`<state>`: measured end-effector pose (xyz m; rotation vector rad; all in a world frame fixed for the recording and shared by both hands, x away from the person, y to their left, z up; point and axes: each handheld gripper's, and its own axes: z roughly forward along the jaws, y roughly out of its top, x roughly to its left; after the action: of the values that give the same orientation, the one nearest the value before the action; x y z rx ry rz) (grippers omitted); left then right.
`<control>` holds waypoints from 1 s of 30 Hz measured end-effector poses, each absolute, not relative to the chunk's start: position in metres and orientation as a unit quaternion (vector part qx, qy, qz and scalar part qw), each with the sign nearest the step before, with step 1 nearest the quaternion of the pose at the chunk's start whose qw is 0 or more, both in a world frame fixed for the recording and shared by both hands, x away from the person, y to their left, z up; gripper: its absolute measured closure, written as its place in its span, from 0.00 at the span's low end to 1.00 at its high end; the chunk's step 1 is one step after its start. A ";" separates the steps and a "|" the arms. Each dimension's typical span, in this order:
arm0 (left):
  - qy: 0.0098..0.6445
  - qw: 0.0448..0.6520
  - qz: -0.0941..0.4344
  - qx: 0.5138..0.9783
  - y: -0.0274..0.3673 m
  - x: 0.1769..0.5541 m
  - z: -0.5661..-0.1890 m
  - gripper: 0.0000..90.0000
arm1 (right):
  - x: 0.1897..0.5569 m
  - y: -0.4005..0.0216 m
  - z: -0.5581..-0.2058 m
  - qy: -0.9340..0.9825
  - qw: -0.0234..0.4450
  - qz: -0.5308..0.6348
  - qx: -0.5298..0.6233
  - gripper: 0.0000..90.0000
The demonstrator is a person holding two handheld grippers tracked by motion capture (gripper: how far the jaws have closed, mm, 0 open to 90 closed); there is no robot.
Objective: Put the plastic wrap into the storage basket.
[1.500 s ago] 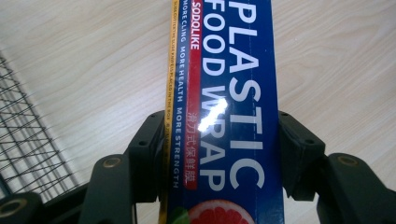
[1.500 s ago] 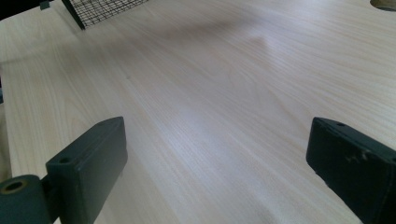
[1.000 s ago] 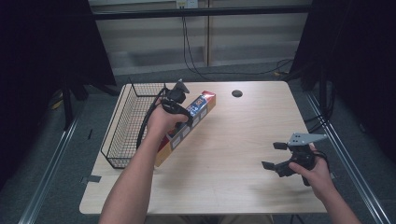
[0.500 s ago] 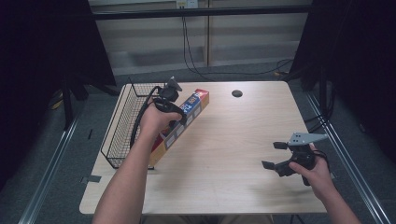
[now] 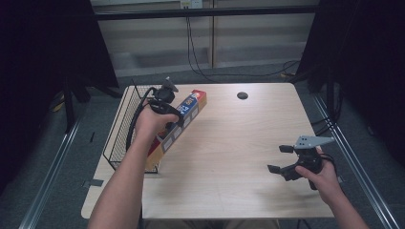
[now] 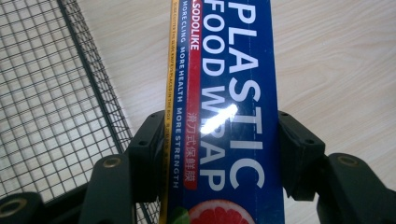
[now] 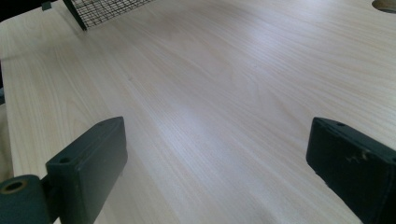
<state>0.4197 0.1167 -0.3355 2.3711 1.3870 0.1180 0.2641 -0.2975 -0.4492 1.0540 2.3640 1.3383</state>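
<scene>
A long blue and red plastic wrap box [image 5: 189,109] hangs tilted over the table's left side, its lower end by the wire basket [image 5: 120,138]. My left gripper [image 5: 174,114] is shut on the box around its middle. In the left gripper view the box [image 6: 229,93] runs up between the jaws, with both pads [image 6: 150,140] pressed on its long edges, and my left gripper [image 6: 222,140] hangs beside the basket [image 6: 51,93]. My right gripper [image 5: 279,158] rests low at the table's front right, open. Nothing lies between the jaws of my right gripper [image 7: 219,154] but bare wood.
The black wire basket stands along the light wooden table's [image 5: 239,143] left edge, and its corner [image 7: 107,7] is far off in the right gripper view. A small dark round hole [image 5: 242,95] sits near the table's back edge. Cables hang behind the table.
My left gripper has carried the box leftward and slightly up, closer to the basket. The right gripper has stayed where it was.
</scene>
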 end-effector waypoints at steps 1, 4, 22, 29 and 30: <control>0.501 0.191 0.040 0.843 0.120 0.419 -0.334 0.48 | 0.264 -0.298 -0.449 0.806 0.114 0.456 0.359 0.06; 0.504 0.194 0.043 0.841 0.122 0.419 -0.334 0.48 | 0.264 -0.298 -0.449 0.805 0.113 0.457 0.360 0.06; 0.534 0.191 0.054 0.822 0.144 0.415 -0.328 0.48 | 0.264 -0.297 -0.449 0.805 0.113 0.458 0.360 0.06; 0.535 0.190 0.053 0.822 0.150 0.415 -0.327 0.48 | 0.264 -0.296 -0.449 0.805 0.113 0.458 0.360 0.06; 0.538 0.190 0.053 0.820 0.151 0.414 -0.326 0.48 | 0.264 -0.296 -0.449 0.805 0.114 0.458 0.360 0.06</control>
<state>0.4140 0.1510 -0.3263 2.3038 1.5122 0.1483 0.2643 -0.2964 -0.4492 1.0554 2.3612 1.3426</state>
